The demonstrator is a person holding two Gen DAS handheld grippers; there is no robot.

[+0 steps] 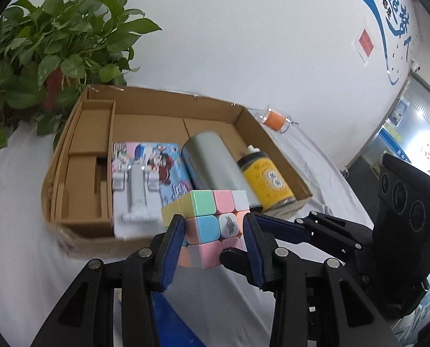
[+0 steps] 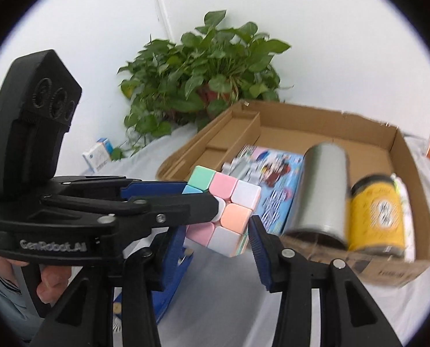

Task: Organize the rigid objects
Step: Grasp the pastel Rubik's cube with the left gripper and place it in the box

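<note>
Left gripper [image 1: 215,231] and right gripper [image 2: 215,231] both clamp the pastel puzzle cube [image 1: 212,219], narrowly parted, pads pressing its sides. The cube hangs above the white cloth [image 1: 12,217], just before the cardboard box [image 1: 79,240].

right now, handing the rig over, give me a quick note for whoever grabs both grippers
Left gripper: shut on the pastel cube.
Right gripper: shut on the same cube, held off the table just in front of the cardboard box.
Done: picture book, white stand, silver cylinder and yellow jar lie in the box.
Left: put the cube in; orange-banded glass sits outside behind the box.
</note>
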